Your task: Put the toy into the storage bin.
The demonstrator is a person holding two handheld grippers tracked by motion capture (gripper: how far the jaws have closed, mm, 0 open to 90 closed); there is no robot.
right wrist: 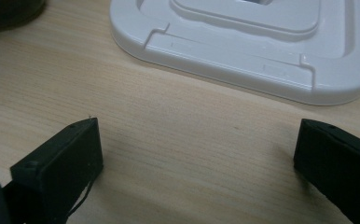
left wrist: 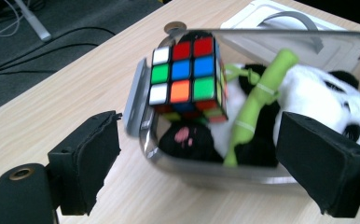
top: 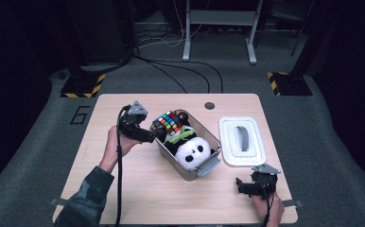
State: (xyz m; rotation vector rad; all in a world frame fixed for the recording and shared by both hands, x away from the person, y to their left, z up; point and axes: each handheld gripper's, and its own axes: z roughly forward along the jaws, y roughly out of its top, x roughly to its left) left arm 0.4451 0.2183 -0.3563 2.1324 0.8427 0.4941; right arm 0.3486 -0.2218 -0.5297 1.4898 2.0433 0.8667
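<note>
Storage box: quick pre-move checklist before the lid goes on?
1. Left gripper open, nothing between its jaws: ok.
2. Right gripper open over bare table, empty: ok.
3. Cube fully inside the box: not ok, it leans above the rim.
4. Panda below the rim: cannot tell.
5. Lid lies free beside the box: ok.
6. Left gripper away from the box: not ok, close to its end.
</note>
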